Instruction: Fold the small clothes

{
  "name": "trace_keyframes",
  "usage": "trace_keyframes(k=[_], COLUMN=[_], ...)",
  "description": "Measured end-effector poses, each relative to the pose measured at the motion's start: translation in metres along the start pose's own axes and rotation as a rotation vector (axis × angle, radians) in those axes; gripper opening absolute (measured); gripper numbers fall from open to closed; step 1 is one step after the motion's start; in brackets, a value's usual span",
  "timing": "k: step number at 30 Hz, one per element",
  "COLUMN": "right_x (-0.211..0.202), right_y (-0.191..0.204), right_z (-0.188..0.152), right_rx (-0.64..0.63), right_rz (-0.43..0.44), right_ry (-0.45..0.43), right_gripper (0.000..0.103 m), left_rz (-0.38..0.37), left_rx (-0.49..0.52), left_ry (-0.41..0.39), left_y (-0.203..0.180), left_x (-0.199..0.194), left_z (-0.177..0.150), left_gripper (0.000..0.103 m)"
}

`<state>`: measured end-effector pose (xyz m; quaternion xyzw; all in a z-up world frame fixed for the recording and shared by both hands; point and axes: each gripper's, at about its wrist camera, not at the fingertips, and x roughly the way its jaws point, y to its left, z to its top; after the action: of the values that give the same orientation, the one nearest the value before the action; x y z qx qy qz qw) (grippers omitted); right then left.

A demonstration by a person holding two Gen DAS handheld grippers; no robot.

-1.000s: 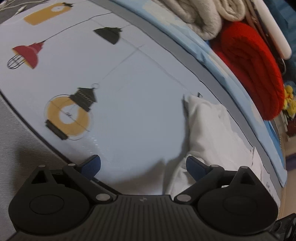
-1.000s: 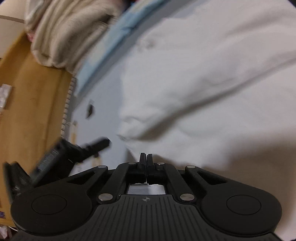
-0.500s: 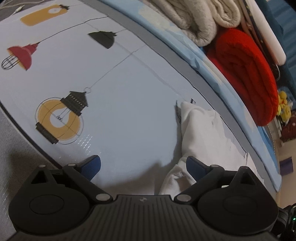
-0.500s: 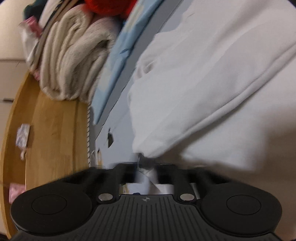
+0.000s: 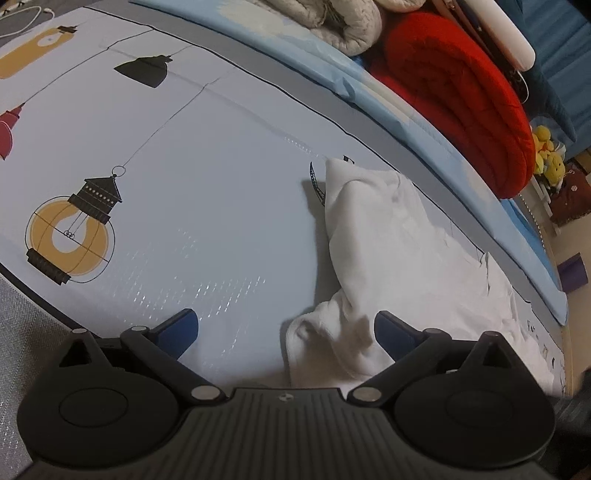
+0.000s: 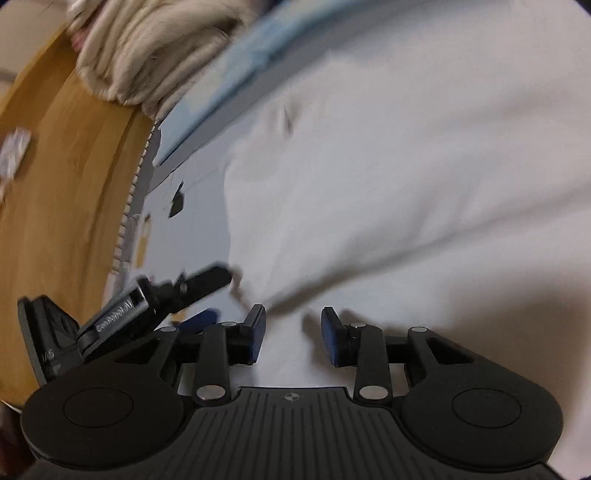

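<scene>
A white garment (image 5: 399, 240) lies crumpled on the pale mat printed with lanterns (image 5: 203, 166), at its right side. My left gripper (image 5: 284, 321) is open wide just above the mat, and the garment's bunched near edge lies between its fingers, close to the right pad, untouched. In the right wrist view the white garment (image 6: 406, 166) fills most of the picture. My right gripper (image 6: 293, 317) hovers over it with its jaws opening; the pads press on nothing, and cloth shows only below the gap. The left gripper's black finger (image 6: 207, 282) shows at the left.
A red rolled blanket (image 5: 461, 85) and a cream knitted blanket (image 5: 343, 22) lie on a light blue sheet (image 5: 314, 55) along the mat's far edge. A yellow plush toy (image 5: 550, 155) sits at the right. The wooden floor (image 6: 55, 184) borders the mat.
My right gripper was shut with the white cloth at its tips; its jaws now stand apart, off the cloth, and it has rolled and lifted. The left gripper shifted slightly towards the garment.
</scene>
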<state>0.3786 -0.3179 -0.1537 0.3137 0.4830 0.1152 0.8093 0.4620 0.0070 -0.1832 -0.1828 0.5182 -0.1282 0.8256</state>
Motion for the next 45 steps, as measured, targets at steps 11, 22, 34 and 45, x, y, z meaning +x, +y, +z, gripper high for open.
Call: trace_keyframes(k=[11, 22, 34, 45], right_x=[0.076, 0.103, 0.115, 0.108], right_y=[0.054, 0.069, 0.052, 0.086], right_z=[0.103, 0.103, 0.101, 0.092], right_rx=[-0.156, -0.285, -0.194, -0.417], right_rz=[0.005, -0.032, 0.024, -0.060], right_ry=[0.040, -0.098, 0.056, -0.142], right_gripper=[0.048, 0.000, 0.067, 0.004], left_rz=[-0.127, -0.133, -0.150, -0.074], left_rx=[-0.168, -0.082, -0.163, -0.249], left_ry=[0.048, 0.099, 0.124, 0.138], left_y=[0.029, 0.014, 0.030, 0.044], left_x=[-0.002, 0.009, 0.012, 0.003], left_z=[0.015, 0.014, 0.015, 0.020], left_gripper=[0.102, 0.006, 0.005, 0.000])
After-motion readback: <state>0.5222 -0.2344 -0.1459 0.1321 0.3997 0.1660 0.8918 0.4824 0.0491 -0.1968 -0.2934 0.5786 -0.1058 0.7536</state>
